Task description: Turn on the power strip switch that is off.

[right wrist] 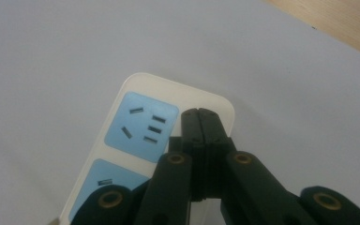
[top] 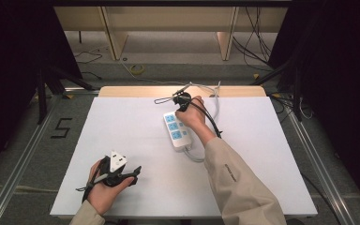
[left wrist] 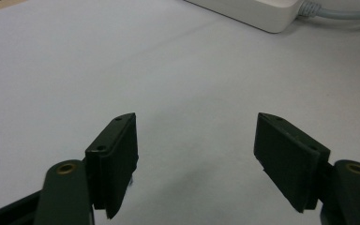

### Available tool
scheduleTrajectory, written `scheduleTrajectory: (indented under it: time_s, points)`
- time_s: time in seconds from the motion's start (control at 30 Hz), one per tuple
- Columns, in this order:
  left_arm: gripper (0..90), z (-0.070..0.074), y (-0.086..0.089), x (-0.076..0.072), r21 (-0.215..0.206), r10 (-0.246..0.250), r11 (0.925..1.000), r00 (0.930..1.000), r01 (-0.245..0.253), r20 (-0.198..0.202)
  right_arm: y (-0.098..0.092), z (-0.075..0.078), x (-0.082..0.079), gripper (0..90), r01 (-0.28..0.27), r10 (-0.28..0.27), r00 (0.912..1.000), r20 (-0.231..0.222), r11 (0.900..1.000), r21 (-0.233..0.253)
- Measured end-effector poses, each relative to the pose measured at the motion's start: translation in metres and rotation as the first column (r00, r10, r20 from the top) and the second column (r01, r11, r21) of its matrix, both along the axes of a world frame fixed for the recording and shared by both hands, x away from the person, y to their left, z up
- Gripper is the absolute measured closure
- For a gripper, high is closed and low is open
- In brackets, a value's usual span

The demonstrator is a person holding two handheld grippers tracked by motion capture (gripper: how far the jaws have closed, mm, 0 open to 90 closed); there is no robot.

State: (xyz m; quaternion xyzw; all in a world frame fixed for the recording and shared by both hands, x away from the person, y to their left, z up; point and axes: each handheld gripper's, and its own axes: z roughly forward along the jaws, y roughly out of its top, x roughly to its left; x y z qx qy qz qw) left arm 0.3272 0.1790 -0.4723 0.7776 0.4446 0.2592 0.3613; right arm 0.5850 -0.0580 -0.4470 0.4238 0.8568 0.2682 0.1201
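A white power strip (top: pixel 175 131) with blue socket faces lies near the middle of the white table, its grey cable (top: pixel 194 154) leaving the near end. My right gripper (top: pixel 182 105) is held over the strip's far end. In the right gripper view its jaws (right wrist: pixel 201 116) are pressed together with nothing between them, their tips above the strip's (right wrist: pixel 136 126) end, beside the last socket. My left gripper (top: pixel 130 175) rests low at the table's front left. Its jaws (left wrist: pixel 194 157) stand wide apart over bare table, with the strip's near end (left wrist: pixel 258 14) farther off.
The white table top (top: pixel 122 126) has a wooden strip (top: pixel 126 91) along its far edge. A black wire loop (top: pixel 161 100) and white cords (top: pixel 211 90) lie at that far edge. Metal rails (top: pixel 23 154) run along both sides on the floor.
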Motion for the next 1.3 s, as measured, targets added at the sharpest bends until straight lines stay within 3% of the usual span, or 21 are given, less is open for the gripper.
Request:
scheduleTrajectory:
  time_s: [1.3]
  points:
    - [30.6, -0.0010, -0.0002, 0.0003, -0.001, 0.002, 1.0000, 1.0000, -0.002, -0.002, 0.0032, -0.0001, 0.0002, 90.0, 0.004, -0.004, 1.0000, -0.001, 1.000, -0.021]
